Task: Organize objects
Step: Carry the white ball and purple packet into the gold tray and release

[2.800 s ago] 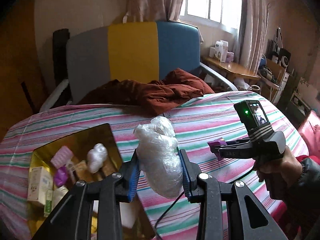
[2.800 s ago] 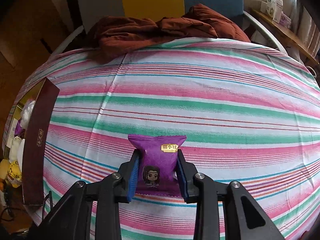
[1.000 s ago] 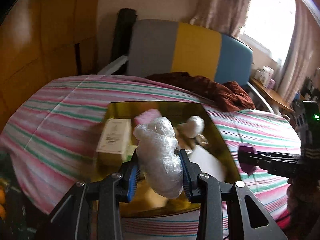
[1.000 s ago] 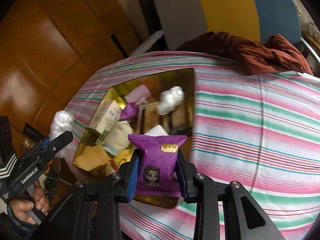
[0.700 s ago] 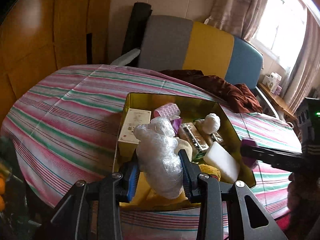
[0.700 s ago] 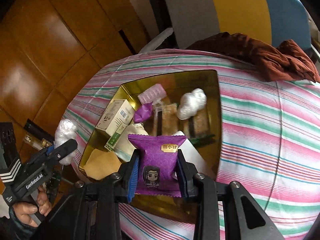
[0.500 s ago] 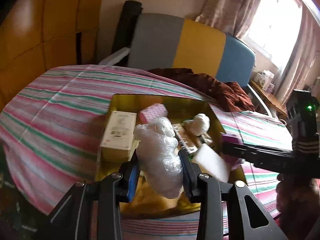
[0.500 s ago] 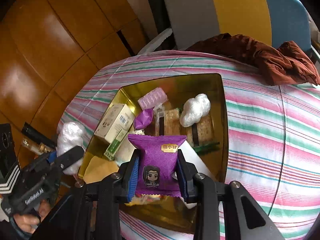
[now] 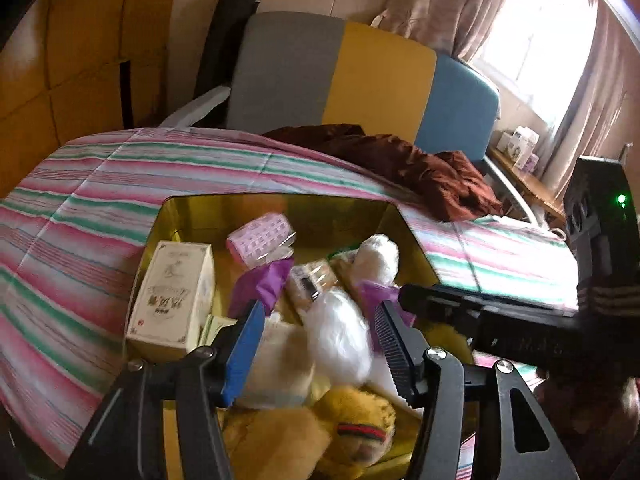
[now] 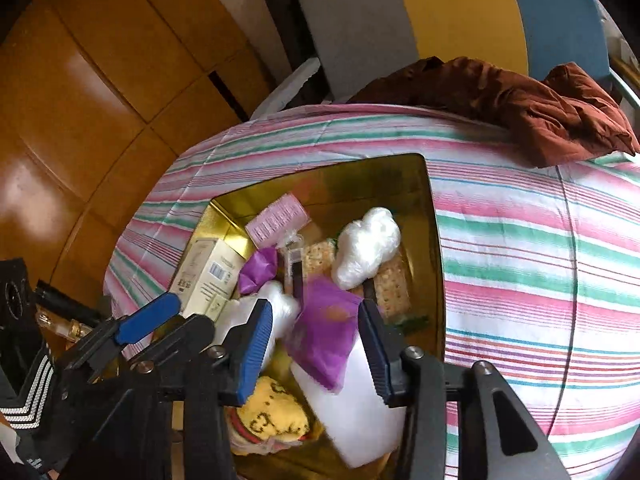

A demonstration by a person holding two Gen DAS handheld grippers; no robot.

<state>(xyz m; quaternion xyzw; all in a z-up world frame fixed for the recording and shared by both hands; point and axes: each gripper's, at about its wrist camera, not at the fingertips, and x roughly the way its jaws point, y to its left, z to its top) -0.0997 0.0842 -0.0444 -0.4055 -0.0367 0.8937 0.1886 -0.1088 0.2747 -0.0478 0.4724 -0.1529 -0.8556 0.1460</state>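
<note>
- A glossy gold metallic tray [image 10: 434, 248] is seen at frame centre.
- Striped woven cloth [image 10: 520, 248] is spread beneath.
- Crinkled clear plastic wrap [image 10: 366, 252] is shown inside.

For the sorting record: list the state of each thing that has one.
left gripper: open, jaws just opening
plastic wad: released, blurred, over the box
right gripper: open, jaws just opening
purple snack packet: released, tilted, blurred
gold box: lidless, nearly full
</note>
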